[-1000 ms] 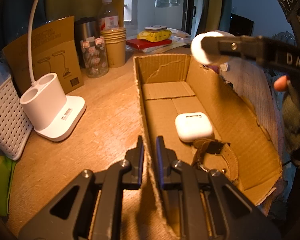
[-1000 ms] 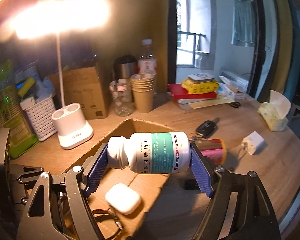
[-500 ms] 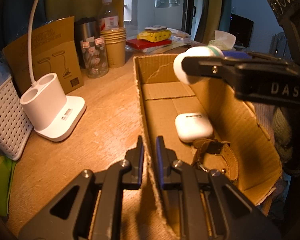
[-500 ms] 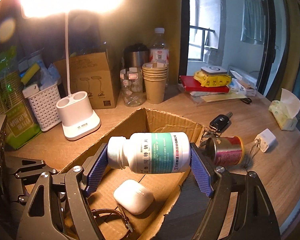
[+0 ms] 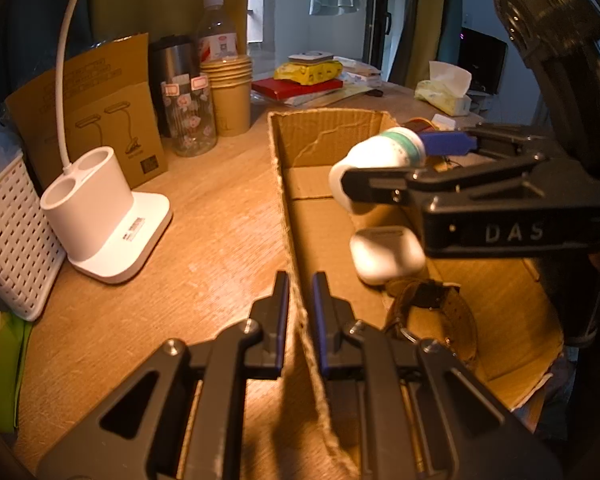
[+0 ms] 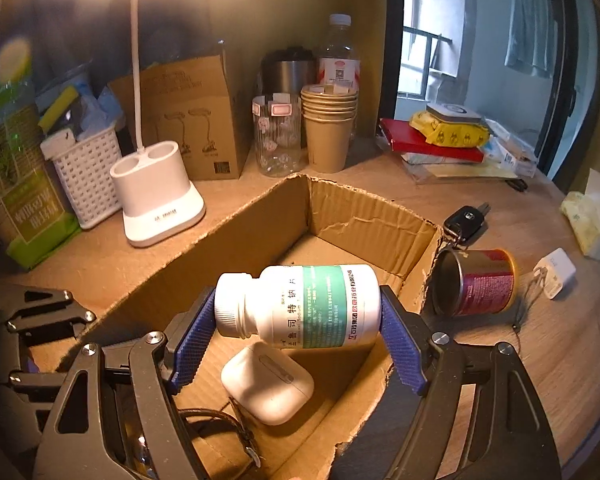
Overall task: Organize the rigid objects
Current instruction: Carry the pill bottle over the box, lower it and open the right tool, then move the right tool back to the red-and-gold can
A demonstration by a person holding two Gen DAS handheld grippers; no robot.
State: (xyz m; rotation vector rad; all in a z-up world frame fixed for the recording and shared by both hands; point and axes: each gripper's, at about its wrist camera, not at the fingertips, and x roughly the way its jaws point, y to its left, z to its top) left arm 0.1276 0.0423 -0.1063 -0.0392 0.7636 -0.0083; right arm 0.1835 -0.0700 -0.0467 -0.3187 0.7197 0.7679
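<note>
- Over the open cardboard box, my right gripper has its blue fingers closed on a white pill bottle, one pressing the cap end and the other the base.
- The bottle lies sideways in the air, green label band facing me, above the box floor and not touching it.
- Beneath it, inside the box, rests a white earbud case, and nearer to me a brown-strapped watch lies just beside that case.
- My left gripper has its fingers nearly closed astride the box's left wall; whether both pads actually press the cardboard I cannot tell.
- On the bench outside the box's right wall lie a red tin on its side, a car key and a white charger.
- A white lamp base stands left of the box, well apart from it.
</note>
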